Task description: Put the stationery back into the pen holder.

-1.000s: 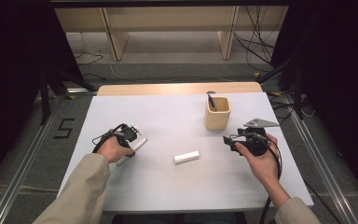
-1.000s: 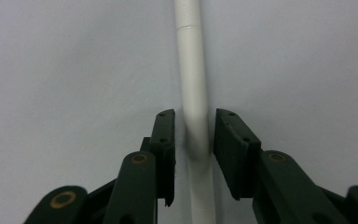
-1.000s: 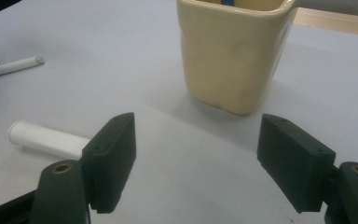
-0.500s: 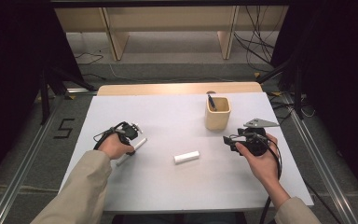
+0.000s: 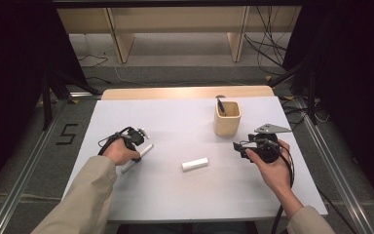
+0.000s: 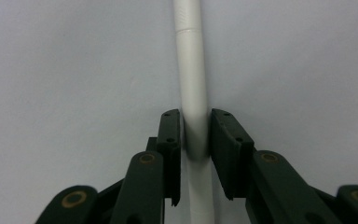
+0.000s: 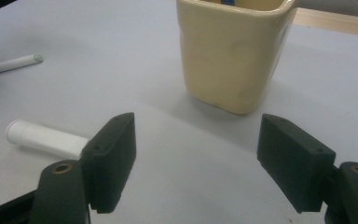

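Left gripper view: slim white pen, apparently capped, lying flat.

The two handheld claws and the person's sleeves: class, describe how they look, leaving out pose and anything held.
Both forearms wear loose beige sleeves. The left claw has two flat black jaws with small screw holes, on black links with brass-coloured pivots. The right claw has the same blocky black jaws; in the high view it carries a grey three-cornered plate and trails a black cable.
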Available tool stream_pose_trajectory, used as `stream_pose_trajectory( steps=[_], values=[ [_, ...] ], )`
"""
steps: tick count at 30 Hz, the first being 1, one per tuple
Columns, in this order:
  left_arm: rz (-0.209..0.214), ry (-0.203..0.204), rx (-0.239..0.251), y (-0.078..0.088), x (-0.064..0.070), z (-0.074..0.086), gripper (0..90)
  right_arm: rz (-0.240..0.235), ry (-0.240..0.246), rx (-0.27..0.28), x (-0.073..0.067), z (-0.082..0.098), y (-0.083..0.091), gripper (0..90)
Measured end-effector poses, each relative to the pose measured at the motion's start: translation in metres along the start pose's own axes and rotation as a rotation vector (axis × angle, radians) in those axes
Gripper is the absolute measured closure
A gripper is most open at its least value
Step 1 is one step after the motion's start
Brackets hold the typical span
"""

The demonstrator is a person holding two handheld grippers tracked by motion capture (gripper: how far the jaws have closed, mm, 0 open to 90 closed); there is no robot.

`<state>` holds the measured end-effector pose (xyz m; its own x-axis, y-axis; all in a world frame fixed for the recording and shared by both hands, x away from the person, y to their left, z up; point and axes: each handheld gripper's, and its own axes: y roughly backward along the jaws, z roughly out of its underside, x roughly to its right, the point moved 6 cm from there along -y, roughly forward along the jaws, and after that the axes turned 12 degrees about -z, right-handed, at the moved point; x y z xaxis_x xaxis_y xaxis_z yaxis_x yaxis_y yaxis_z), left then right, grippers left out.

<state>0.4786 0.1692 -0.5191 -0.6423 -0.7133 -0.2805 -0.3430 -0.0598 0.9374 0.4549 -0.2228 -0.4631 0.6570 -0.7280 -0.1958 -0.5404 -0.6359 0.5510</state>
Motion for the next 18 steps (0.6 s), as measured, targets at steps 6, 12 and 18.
stream_pose_trajectory(
  steps=[6,12,18],
  values=[
    [0.005,-0.007,-0.012,0.0001,-0.0004,-0.0003,75.1,0.000,0.000,-0.001,0.0002,0.0001,0.0000,28.9],
    [0.006,-0.005,-0.019,0.0002,-0.0003,-0.0006,76.1,0.001,-0.001,-0.004,0.0005,0.0006,-0.0001,29.0],
    [0.010,0.011,-0.019,-0.0001,0.0004,-0.0012,77.3,0.002,0.001,-0.006,0.0010,0.0009,-0.0004,28.9]
  ],
)
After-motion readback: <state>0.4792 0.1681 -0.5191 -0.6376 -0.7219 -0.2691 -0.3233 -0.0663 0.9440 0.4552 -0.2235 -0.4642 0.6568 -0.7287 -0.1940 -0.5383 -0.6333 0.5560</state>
